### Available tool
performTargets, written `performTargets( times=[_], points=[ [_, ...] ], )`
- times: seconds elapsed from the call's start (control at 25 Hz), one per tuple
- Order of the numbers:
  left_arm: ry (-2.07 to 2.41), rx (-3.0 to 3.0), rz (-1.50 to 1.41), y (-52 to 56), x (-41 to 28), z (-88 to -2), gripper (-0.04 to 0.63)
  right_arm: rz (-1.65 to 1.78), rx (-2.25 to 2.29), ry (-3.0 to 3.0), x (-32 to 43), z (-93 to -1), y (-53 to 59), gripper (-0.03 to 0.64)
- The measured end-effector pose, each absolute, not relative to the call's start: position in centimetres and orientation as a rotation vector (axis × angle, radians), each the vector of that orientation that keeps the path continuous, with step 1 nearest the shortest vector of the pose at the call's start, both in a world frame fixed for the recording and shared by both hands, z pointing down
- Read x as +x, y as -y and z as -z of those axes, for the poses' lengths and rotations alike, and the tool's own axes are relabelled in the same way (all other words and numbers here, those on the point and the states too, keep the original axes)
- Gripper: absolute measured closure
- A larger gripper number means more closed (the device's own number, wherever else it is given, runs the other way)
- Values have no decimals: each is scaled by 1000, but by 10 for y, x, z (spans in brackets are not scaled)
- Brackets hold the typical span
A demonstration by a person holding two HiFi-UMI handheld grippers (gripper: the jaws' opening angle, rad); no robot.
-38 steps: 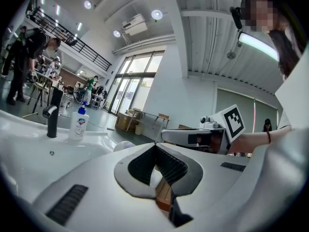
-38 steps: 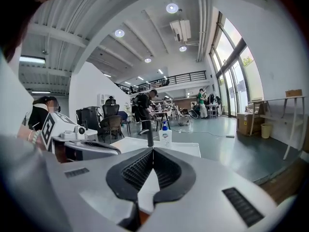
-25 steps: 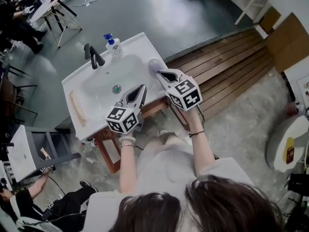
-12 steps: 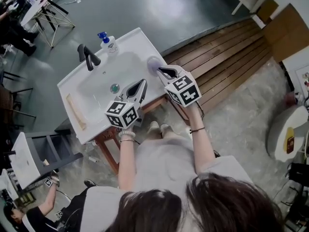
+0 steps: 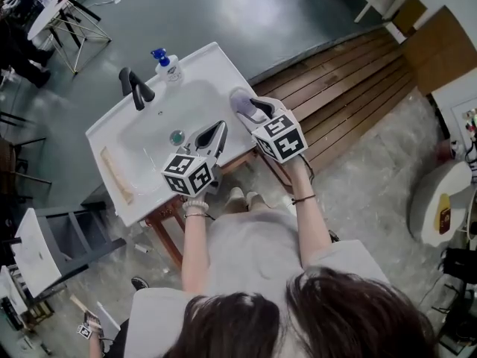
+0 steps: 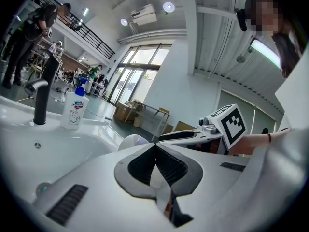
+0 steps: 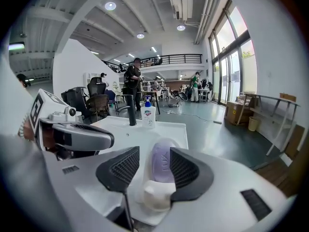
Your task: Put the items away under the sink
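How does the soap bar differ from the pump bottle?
The soap bar is lilac and lies flat in a dish; the pump bottle is pale, blue-topped and upright. The soap bar sits at a front corner, the pump bottle beside the tap. Both rest on the sink.

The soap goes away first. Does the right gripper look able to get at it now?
Probably yes. The right gripper's jaws have just been opening and now stand on either side of the soap in its dish, apparently not yet pressing it. Nothing lies in between.
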State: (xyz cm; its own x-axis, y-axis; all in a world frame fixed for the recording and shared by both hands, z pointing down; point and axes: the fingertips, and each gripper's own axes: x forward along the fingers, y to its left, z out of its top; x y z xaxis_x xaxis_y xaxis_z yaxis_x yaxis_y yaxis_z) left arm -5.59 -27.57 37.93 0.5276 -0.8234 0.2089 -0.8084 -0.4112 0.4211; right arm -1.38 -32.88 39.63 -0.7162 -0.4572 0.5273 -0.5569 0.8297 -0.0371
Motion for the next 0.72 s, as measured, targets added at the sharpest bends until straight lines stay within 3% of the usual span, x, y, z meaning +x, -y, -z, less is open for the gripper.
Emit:
performTargets(
  times=[0.72],
  points=[
    [1246,2277,57,288,-72,-403,598,-279,831,2418,-29,-419,354,266]
  ],
)
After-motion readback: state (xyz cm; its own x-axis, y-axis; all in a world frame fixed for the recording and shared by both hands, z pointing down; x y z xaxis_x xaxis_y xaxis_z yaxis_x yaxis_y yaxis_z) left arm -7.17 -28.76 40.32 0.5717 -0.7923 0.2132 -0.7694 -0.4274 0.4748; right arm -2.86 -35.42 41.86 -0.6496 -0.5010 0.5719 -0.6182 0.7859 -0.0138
